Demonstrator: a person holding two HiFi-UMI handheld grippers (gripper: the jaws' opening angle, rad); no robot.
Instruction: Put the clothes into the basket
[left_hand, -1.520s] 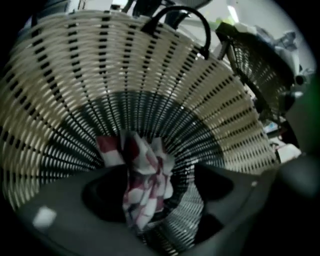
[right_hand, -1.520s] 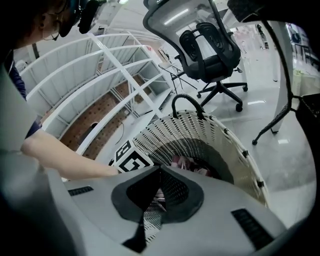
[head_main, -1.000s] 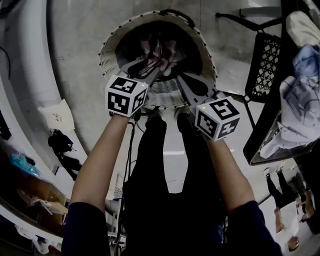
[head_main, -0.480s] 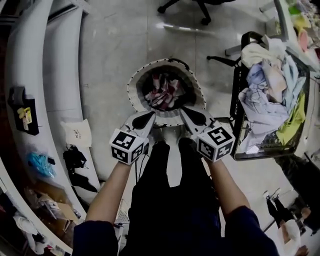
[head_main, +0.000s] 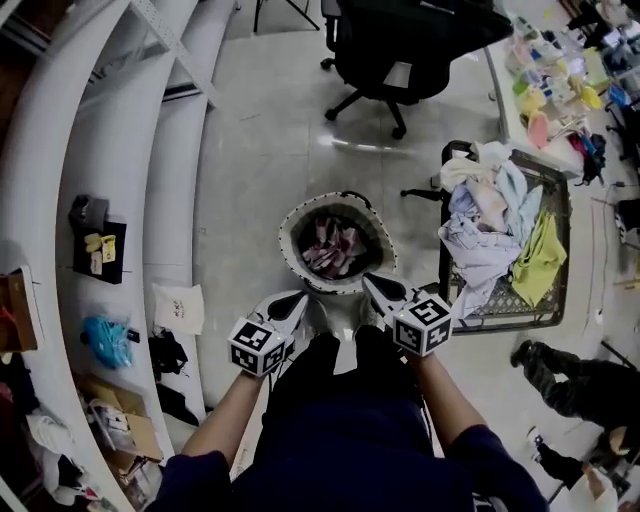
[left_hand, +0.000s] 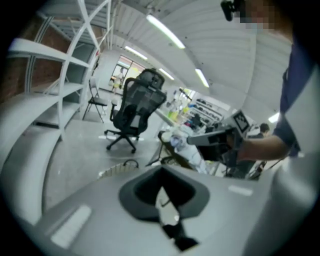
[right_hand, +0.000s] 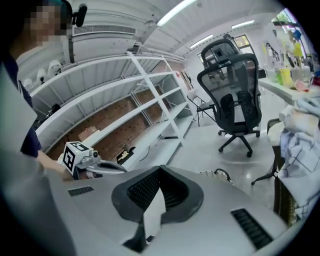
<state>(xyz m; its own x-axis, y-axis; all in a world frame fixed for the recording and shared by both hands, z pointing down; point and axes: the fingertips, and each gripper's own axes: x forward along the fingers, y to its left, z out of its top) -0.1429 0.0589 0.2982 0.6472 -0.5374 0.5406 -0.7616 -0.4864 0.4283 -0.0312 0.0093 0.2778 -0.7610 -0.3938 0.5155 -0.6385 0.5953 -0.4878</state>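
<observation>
The round white basket (head_main: 290, 248) stands on the floor in front of the person's feet, with red and white clothes (head_main: 335, 250) lying inside. Both grippers hang well above its near rim. My left gripper (head_main: 300, 297) is shut with nothing in it, its tips meeting over the basket rim (left_hand: 115, 169) in the left gripper view (left_hand: 161, 171). My right gripper (head_main: 368, 281) is also shut and empty (right_hand: 160, 169), with the basket's rim and handle (right_hand: 220, 174) just past it. More clothes (head_main: 495, 225) are heaped in a black wire cart (head_main: 510, 318) to the right.
A black office chair (head_main: 400, 45) stands beyond the basket. White shelving (head_main: 130, 150) runs along the left, with small items on the floor beside it. A desk with bottles (head_main: 560, 80) lies at the far right. Another person's legs (head_main: 570, 375) show at the right.
Both grippers have risen from the basket's mouth and now hang high above it. The view has pulled up, so the basket looks small and far. The clothes stay in the basket.
</observation>
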